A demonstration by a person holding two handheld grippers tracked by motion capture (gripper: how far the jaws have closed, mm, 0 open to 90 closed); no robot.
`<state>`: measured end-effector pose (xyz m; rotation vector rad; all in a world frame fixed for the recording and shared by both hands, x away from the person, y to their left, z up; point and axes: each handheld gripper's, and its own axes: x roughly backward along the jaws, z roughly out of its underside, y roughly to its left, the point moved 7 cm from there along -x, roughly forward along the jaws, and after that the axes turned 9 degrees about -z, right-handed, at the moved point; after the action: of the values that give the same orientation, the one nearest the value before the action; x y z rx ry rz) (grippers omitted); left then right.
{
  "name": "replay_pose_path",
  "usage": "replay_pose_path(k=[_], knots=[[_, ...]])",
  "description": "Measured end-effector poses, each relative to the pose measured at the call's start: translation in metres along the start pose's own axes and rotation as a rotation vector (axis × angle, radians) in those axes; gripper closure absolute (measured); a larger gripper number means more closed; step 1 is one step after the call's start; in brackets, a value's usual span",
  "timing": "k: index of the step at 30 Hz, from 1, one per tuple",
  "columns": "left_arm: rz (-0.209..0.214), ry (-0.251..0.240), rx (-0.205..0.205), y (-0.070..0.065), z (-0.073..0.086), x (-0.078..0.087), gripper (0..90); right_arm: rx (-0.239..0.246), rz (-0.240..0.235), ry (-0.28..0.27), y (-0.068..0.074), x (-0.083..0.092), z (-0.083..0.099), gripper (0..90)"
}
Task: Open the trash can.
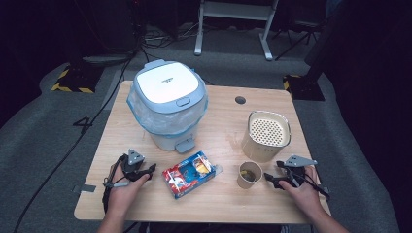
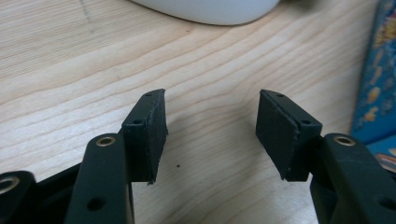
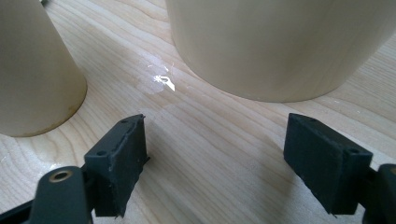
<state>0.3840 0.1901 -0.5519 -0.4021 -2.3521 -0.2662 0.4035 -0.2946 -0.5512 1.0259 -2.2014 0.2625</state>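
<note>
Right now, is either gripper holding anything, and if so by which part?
Nothing is held. The left gripper has its jaws open over bare table, and the right gripper is open too, short of the paper cup and the beige canister.

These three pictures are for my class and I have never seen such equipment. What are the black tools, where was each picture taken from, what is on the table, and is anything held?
A person holds a hand-worked two-jaw tool in each hand: the left gripper and the right gripper. The high view looks down from above; the other two views come from cameras riding on each gripper. On the wooden table stand a lidded bin with a bag liner, a cream container with a perforated top, a paper cup and a colourful packet. Both grippers are open and hold nothing.
</note>
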Motion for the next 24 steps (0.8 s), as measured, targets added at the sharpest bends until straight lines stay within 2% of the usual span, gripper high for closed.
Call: replay_pose_path(k=[2,3,4,5,6,7,9,12,17,24], knots=[[0.009,-0.002,-0.004,-0.001,0.0,0.0,44.3,0.0,0.0,0.0,0.0,0.0,0.0,21.3],[0.026,0.011,-0.008,-0.002,-0.001,0.002,46.1,0.0,0.0,0.0,0.0,0.0,0.0,21.3],[0.044,0.022,-0.006,-0.004,-0.003,0.005,51.6,0.001,0.001,0.0,0.0,0.0,0.0,21.6],[0.044,0.022,-0.006,-0.004,-0.003,0.005,51.5,0.001,0.001,0.0,0.0,0.0,0.0,21.6],[0.04,-0.002,-0.02,-0.005,-0.009,0.01,51.9,0.003,0.003,0.0,0.0,0.0,0.0,21.9],[0.04,-0.002,-0.02,-0.005,-0.009,0.01,52.7,0.003,0.003,0.0,0.0,0.0,0.0,21.9],[0.036,-0.038,-0.018,-0.005,-0.016,0.017,54.3,0.003,0.003,-0.001,0.0,0.0,0.0,21.9],[0.051,-0.074,-0.027,-0.005,-0.027,0.03,58.9,0.003,0.004,0.001,0.0,0.0,0.0,22.4],[0.075,-0.094,-0.042,-0.008,-0.036,0.039,58.3,0.005,0.001,0.0,0.001,0.0,0.0,22.7],[0.119,-0.128,-0.074,-0.015,-0.055,0.055,62.8,0.005,0.002,0.0,0.001,0.0,0.0,22.7]])
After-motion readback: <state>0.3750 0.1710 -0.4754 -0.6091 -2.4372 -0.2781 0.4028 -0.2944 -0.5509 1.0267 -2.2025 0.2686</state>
